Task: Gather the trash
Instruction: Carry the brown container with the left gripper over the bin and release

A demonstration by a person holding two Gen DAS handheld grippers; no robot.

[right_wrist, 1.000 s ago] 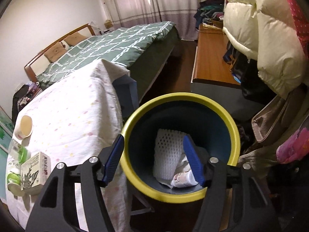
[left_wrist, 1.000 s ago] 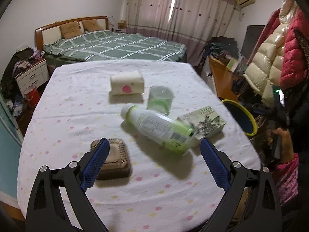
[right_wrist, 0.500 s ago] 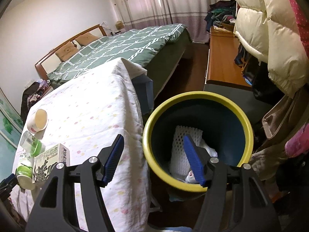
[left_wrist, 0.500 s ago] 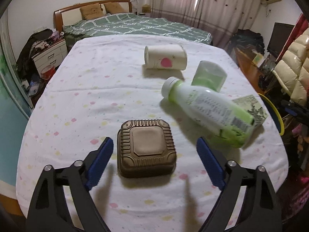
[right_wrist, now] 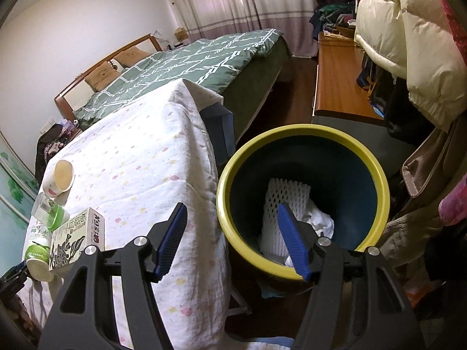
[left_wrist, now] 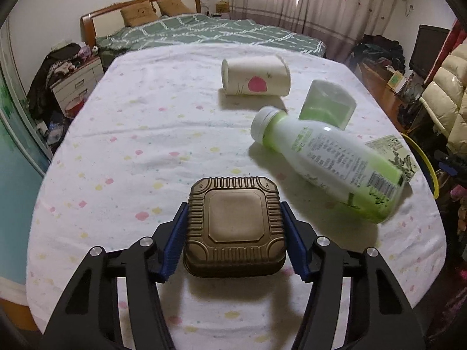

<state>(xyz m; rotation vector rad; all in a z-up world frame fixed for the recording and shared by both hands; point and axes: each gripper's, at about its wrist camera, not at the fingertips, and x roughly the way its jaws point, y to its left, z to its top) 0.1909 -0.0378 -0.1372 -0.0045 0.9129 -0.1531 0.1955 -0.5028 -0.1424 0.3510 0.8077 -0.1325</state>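
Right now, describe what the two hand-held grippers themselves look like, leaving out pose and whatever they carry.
The left hand-held gripper and right hand-held gripper look alike: glossy black plastic frames with triangular cut-outs that branch into two arms, each joint fastened with round silver screws. Each arm ends in a long blue finger pad with fine ridges. No cables, printed markings, sleeves or hands show in either view.

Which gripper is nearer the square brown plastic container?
Left. The left gripper has its jaws closed against the square brown plastic container; the right gripper hangs apart, by the yellow-rimmed bin.
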